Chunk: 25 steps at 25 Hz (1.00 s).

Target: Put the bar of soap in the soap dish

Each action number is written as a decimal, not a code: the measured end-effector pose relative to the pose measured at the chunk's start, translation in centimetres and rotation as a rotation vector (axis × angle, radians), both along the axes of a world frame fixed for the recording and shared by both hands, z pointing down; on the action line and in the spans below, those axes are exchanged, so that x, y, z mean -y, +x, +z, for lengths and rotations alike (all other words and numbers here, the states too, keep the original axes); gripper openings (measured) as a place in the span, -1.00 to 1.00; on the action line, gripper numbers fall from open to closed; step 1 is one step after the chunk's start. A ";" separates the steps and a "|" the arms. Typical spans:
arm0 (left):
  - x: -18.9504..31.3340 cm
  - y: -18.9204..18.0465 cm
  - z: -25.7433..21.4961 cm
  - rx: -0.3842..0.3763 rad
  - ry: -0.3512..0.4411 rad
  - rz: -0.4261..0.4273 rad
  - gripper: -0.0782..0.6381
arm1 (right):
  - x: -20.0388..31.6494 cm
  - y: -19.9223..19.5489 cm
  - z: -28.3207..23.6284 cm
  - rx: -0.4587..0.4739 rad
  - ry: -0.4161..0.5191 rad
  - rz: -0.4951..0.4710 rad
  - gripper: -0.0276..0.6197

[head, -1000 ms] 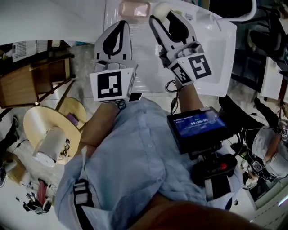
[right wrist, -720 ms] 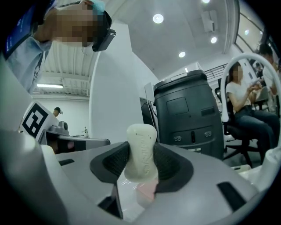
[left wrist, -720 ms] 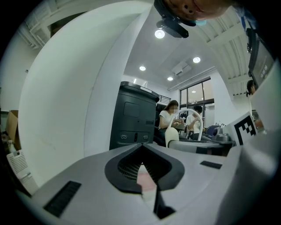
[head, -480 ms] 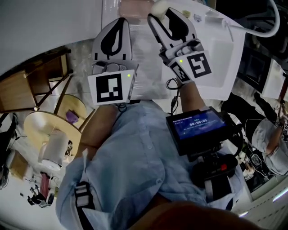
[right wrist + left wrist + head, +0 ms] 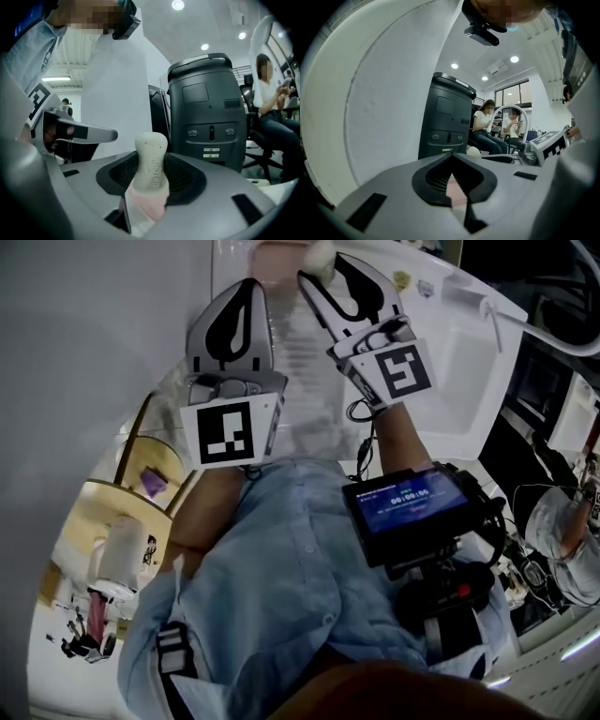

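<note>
A cream bar of soap (image 5: 151, 159) stands upright between the jaws of my right gripper (image 5: 315, 270), which is shut on it. In the head view the bar of soap (image 5: 320, 252) hangs at the right end of the pink soap dish (image 5: 277, 258), at the far edge of the white table (image 5: 309, 381). The dish's pink (image 5: 149, 202) shows just beneath the soap in the right gripper view. My left gripper (image 5: 246, 289) is shut with nothing in it, just left of the right one and short of the dish. Pink (image 5: 454, 190) shows through its jaw gap.
A white sink basin (image 5: 450, 381) lies to the right of the grippers. A dark grey machine (image 5: 208, 112) stands beyond the table, and seated people (image 5: 487, 126) are behind it. A round wooden stool (image 5: 103, 531) with clutter is at lower left.
Both grippers sit farther up the head view, closer to the dish, and the soap has come to the dish's right end. The view has swung, showing more white wall at left.
</note>
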<state>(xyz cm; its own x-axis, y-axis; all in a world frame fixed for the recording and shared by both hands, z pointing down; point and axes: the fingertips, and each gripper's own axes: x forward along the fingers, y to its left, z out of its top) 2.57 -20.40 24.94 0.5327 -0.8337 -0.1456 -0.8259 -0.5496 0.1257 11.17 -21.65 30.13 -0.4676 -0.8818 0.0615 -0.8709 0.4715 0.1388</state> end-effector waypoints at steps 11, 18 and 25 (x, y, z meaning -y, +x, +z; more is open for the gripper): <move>-1.0 0.4 -0.5 0.013 0.004 0.029 -0.76 | 0.9 -0.6 0.9 -0.101 0.015 0.010 -0.33; -1.1 0.2 -0.8 0.011 0.004 0.028 -0.76 | 1.3 -1.4 1.8 -0.210 0.002 -0.011 -0.33; -1.2 -0.1 -1.0 0.003 0.007 0.028 -0.76 | 1.5 -1.5 2.7 -0.319 -0.036 -0.018 -0.33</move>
